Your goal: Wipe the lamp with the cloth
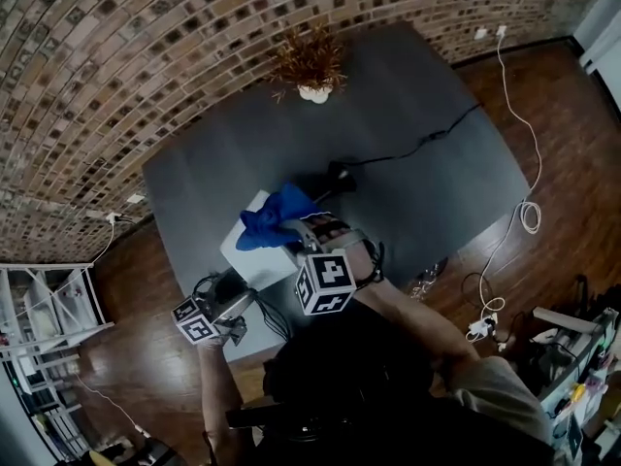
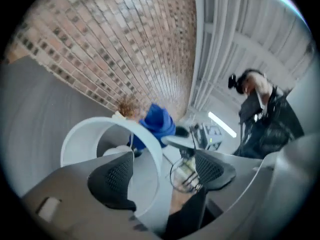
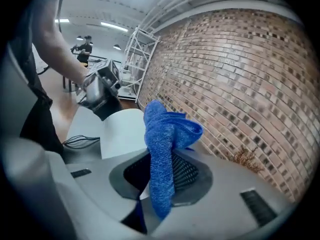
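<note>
Lamp (image 1: 254, 252) sits near the tabletop's (image 1: 427, 163) 7 o'clock edge, shade rim between the wide-open, empty left gripper (image 2: 161, 173), so steady it first, then draw the blue cloth (image 1: 275, 217), pinched in the closed right gripper (image 3: 161, 176) at the shade's 1 o'clock, lightly along it

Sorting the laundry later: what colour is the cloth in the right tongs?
Blue; the cloth shows best in the right gripper view.

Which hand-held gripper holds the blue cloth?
The right hand-held gripper: its jaws are shut on the blue cloth. The left hand-held gripper is open, the lampshade rim between its jaws.
</note>
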The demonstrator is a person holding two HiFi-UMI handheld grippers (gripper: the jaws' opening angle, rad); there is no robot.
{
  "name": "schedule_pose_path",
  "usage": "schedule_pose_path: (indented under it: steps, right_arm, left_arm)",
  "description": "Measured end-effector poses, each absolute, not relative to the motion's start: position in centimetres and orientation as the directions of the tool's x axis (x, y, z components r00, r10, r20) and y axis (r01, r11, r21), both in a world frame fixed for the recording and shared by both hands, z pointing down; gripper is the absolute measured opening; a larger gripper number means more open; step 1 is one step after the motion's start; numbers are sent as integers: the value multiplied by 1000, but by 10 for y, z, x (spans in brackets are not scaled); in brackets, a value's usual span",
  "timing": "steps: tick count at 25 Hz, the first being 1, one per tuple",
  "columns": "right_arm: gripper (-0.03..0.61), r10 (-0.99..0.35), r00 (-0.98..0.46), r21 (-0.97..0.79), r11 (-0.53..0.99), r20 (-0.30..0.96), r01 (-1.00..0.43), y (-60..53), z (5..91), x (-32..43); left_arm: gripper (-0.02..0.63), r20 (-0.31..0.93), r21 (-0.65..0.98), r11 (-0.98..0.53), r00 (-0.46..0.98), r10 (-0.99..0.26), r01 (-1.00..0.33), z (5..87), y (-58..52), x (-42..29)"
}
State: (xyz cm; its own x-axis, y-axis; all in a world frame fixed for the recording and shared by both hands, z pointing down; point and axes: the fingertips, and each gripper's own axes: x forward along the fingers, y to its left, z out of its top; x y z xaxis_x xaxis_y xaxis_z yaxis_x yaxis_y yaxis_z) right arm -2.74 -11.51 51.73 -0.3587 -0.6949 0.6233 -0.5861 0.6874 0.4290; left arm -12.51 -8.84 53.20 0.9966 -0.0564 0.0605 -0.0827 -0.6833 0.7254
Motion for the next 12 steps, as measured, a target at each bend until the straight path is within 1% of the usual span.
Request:
schedule_pose_path:
  steps: [1,2,3,4,5,9,10,11,12]
  right_arm:
    - [94,-689,-368,418,693,624,-588,-107,518,-25]
    - [94,-684,-378,406,697,624,-591,-99,519,-23]
    - [94,-680,-387,395,700,623,-594,-92,520,-21]
    - [94,-677,-394,385,702,622,-599,-85,521,-19]
    - [94,-673,-403,371,704,620,-605,-80,521,-18]
    - [94,-660,-446,303,708,604,-638,-60,524,-16]
    - [94,-659,-453,294,709,601,-641,-57,525,-16]
    - [94,-654,-462,285,713,598,-641,-54,525,-16]
    - [94,-647,-480,263,718,592,-644,-51,525,-16]
  left_arm:
    - [396,-12,773,-631,993,-115,-64,525,-100,-133]
    - [376,-64,818,-573,984,-166,-43,521,-110,-139]
    - [350,-98,859,-512,973,-207,-23,520,-120,-143]
    - [290,-118,893,-450,964,-239,-2,522,-128,-145]
    - [249,-128,921,-389,957,-261,17,525,-135,-146]
    - [247,-133,976,-206,946,-296,72,541,-148,-135]
    - [223,-121,982,-175,944,-306,70,546,-151,-130]
    - [151,-111,986,-153,941,-320,65,548,-155,-126]
    - [141,-112,987,-150,936,-333,65,547,-158,-122]
